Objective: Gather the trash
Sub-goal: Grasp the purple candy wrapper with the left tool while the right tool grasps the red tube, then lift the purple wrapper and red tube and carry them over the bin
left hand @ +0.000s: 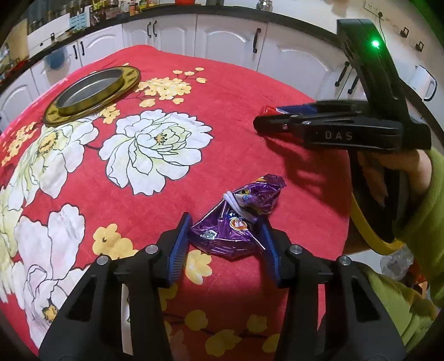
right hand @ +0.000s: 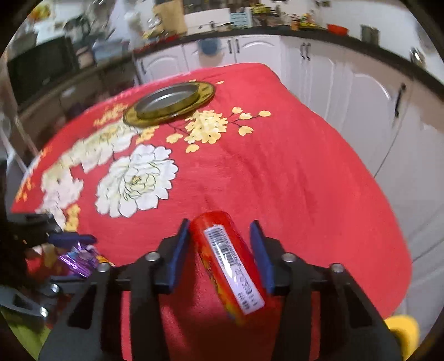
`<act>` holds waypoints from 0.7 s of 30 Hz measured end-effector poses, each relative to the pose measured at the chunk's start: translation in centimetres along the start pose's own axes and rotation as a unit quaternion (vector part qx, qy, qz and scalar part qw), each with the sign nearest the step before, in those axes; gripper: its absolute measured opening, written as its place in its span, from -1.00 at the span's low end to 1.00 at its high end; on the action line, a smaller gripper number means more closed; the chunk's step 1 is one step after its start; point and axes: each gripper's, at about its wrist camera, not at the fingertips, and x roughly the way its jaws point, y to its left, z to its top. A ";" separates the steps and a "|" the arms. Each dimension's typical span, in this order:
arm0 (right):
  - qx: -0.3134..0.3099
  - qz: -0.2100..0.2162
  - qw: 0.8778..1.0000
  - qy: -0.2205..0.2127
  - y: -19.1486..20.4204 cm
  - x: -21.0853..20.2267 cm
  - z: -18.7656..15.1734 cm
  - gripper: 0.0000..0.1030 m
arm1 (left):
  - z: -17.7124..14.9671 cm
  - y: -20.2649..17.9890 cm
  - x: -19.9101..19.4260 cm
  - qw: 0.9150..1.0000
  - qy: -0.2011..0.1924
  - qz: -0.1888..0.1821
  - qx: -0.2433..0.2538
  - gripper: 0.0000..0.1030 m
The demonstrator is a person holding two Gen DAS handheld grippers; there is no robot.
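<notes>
Left tongs (left hand: 226, 232) clamp purple wrapper (left hand: 233, 225); right tongs (right hand: 220, 241) clamp red packet (right hand: 227, 261), barcode visible only right view.

the red packet (right hand: 230, 263) label print is too blurred to read; countertop clutter (right hand: 166, 25) is smeared.

Your left gripper (left hand: 224, 233) has its blue pads against both sides of a crumpled purple foil wrapper (left hand: 230, 230) on the red flowered tablecloth (left hand: 236, 91). A round gold-rimmed metal tin lid (left hand: 93, 93) lies far left.
</notes>
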 end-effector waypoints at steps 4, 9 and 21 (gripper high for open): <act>0.042 0.006 0.999 -0.022 -0.6 -0.6 -0.4 -0.38 | 0.0 0.0 -0.3 1.000 -0.005 -0.004 -0.012 -0.25; 0.097 0.030 0.993 -0.059 -2.2 -1.9 -0.1 -0.40 | 0.4 -0.2 -1.3 0.999 -0.025 -0.007 -0.025 -0.25; 0.122 0.028 0.986 -0.112 -5.1 -7.4 -0.1 -0.41 | 2.7 -4.5 -2.4 0.998 -0.059 -0.035 -0.012 -0.25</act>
